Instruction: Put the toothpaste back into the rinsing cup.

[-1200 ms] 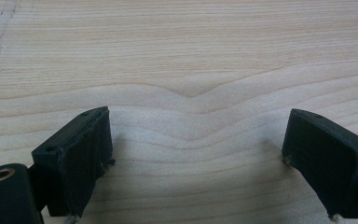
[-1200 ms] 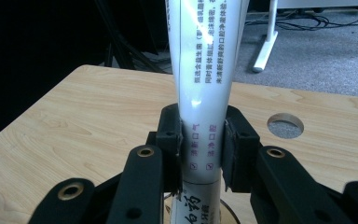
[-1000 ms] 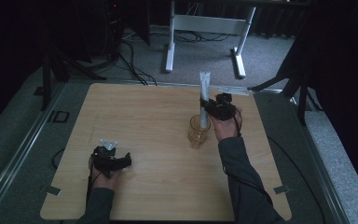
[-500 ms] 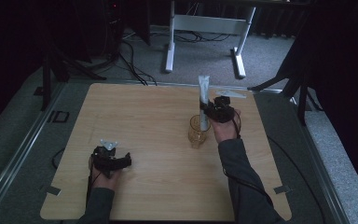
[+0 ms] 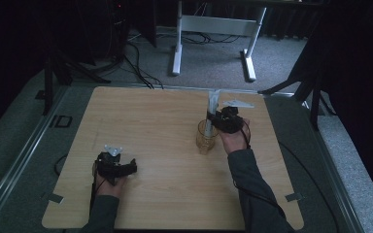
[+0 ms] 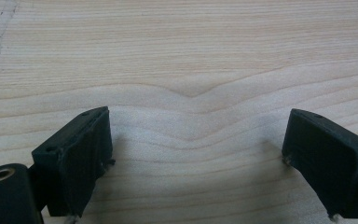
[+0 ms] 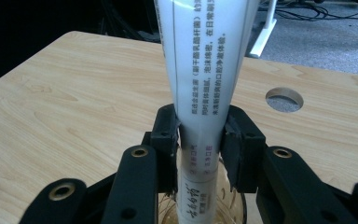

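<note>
Nearest the front edge of the pale wooden worktop (image 5: 165,184), toward its left corner, the left gripper (image 5: 132,167) lies low over the bare wood in the person's left hand (image 5: 108,183). The left gripper view shows its black jaws standing wide apart, released, with plain wood grain between them.

Farther in, right of the middle, a clear amber-tinted drinking glass (image 5: 205,137) stands upright on the worktop. A white plastic squeeze tube with printed text (image 7: 204,70) rises out of it, cap end down inside the glass, flat crimped end up. The right gripper (image 7: 200,154), held in the person's right hand (image 5: 233,141), has its jaws on either side of the tube's lower part, just above the rim of the glass. The jaws have just been opening; the pads lie right against the tube's sides without squeezing it, so the grip looks slackened rather than clenched.

Beyond, near the far right corner, a round cable hole (image 7: 284,99) is cut through the worktop.
</note>
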{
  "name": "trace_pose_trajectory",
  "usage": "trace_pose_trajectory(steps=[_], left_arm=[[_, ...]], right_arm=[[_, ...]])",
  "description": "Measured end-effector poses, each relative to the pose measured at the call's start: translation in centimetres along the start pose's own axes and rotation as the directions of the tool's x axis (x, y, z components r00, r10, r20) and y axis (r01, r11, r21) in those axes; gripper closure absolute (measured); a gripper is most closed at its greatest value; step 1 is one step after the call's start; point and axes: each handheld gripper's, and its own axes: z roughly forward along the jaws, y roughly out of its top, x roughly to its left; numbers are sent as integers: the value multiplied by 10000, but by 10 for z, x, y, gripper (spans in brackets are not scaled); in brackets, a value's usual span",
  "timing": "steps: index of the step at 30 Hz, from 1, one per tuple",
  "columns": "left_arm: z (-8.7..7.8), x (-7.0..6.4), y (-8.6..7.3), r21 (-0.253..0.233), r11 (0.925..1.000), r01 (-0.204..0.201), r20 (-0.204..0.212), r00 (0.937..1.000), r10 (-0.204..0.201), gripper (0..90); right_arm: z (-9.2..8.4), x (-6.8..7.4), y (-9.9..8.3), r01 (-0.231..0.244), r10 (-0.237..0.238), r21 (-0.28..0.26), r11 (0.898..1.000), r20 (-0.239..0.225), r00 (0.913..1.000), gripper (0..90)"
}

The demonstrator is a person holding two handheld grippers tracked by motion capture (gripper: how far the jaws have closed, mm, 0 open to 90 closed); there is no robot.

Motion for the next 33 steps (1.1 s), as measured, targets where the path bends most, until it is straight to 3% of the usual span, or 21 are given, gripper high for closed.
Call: trace_pose_trajectory(steps=[25,33], left_arm=[[0,0,0,5,10000,-4,-1,10000,4,86],[0,0,0,-9,10000,-7,5,10000,7,86]], right_arm=[[5,4,-26,485,-493,508,9975,147,9987,642],[-1,2,-25,417,-411,159,9990,-346,9986,549]])
